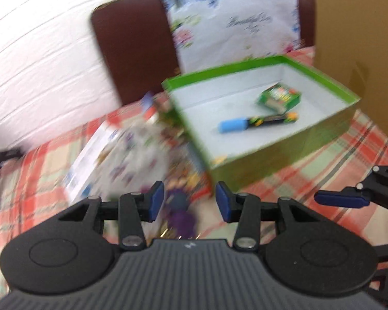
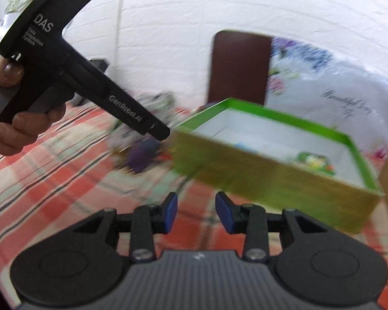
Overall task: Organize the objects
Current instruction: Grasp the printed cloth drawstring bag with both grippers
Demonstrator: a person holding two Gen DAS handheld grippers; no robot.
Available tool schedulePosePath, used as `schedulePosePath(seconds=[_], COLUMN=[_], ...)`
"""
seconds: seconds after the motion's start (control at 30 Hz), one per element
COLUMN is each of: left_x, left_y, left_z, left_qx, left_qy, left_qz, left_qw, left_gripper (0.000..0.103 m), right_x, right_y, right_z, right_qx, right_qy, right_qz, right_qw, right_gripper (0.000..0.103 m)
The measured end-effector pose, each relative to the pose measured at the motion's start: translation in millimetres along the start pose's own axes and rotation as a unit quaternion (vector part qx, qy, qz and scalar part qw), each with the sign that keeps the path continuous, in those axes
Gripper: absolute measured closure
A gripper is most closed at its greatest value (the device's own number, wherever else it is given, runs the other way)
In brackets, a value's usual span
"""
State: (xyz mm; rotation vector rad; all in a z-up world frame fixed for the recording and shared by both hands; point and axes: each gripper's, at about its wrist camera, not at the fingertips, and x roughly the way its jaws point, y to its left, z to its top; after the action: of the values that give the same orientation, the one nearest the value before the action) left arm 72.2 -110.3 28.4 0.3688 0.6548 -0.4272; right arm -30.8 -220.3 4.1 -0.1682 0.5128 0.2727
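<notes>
An open green box (image 1: 323, 77) with a white inside stands on the checked tablecloth; it also shows in the right wrist view (image 2: 284, 188). In it lie a marker with a blue cap (image 1: 256, 122) and a small green packet (image 1: 279, 98). My left gripper (image 1: 190, 202) is open and empty, above a blurred purple object (image 1: 179, 213) left of the box. A white printed package (image 1: 121, 155) lies beside it. My right gripper (image 2: 196, 213) is open and empty over the cloth in front of the box. The purple object (image 2: 142, 155) shows under the left gripper's body (image 2: 90, 77).
A brown cardboard panel (image 1: 357, 38) stands right of the box. A dark chair back (image 1: 134, 49) and a flowered pillow (image 1: 232, 23) stand behind the table. The right gripper's finger (image 1: 341, 199) reaches in at the left view's right edge.
</notes>
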Motion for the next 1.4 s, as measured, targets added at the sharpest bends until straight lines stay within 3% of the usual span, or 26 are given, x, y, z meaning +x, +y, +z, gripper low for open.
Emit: schedulePosePath(seconds=[0.27,0.47,0.63,0.7,0.77,0.83,0.87,0.9,1.0,1.07,1.1,1.2,1.23,1.3,1.4], left_x=[-8,0,-4,-4,-2,-3,-5,-6,-18,-26,-32,-48,-53,-64,-77], left_y=[65,120,144,146,149,150,151,154,163,173,179,198,204,212,215], left_z=[-58,-94,-106,-110,-111,-112,-112,-113,-117,-120,-122,-129,-131,-134,-136], left_qx=[-0.072,-0.141,-0.17,-0.179,-0.188,-0.192,-0.196,-0.203,-0.227,-0.245,-0.255,-0.289,-0.298,-0.308,-0.311], left_qy=[0.037,0.068,0.049,0.043,0.038,0.034,0.032,0.03,0.019,0.011,0.005,-0.008,-0.011,-0.017,-0.025], left_qz=[0.053,0.08,0.074,0.07,0.065,0.062,0.059,0.054,0.042,0.039,0.039,0.046,0.05,0.063,0.059], left_qw=[0.9953,0.9844,0.9813,0.9803,0.9794,0.9788,0.9782,0.9773,0.9728,0.9687,0.9662,0.9562,0.9533,0.9492,0.9484], left_gripper=[0.057,0.057,0.051,0.051,0.05,0.049,0.049,0.049,0.049,0.049,0.049,0.049,0.049,0.049,0.049], right_x=[21,48,70,87,110,139,150,155,133,107,94,69,63,49,35], right_y=[56,83,82,75,68,62,58,55,65,86,104,158,172,195,204], right_z=[12,40,81,99,113,121,119,118,119,119,116,90,80,61,49], right_qx=[-0.029,-0.043,-0.022,-0.002,0.01,0.021,0.039,0.063,0.06,0.008,-0.052,-0.205,-0.224,-0.258,-0.27], right_qy=[0.025,0.018,-0.021,-0.02,-0.001,0.046,0.065,0.07,0.033,-0.007,-0.026,-0.025,-0.016,-0.018,-0.041], right_qz=[0.068,0.078,0.048,0.038,0.027,0.026,0.041,0.054,0.075,0.113,0.12,0.161,0.19,0.23,0.233], right_qw=[0.997,0.996,0.998,0.999,1.0,0.998,0.996,0.994,0.995,0.994,0.991,0.965,0.956,0.938,0.933], right_gripper=[0.067,0.061,0.036,0.02,0.016,0.025,0.045,0.056,0.079,0.079,0.08,0.076,0.073,0.058,0.048])
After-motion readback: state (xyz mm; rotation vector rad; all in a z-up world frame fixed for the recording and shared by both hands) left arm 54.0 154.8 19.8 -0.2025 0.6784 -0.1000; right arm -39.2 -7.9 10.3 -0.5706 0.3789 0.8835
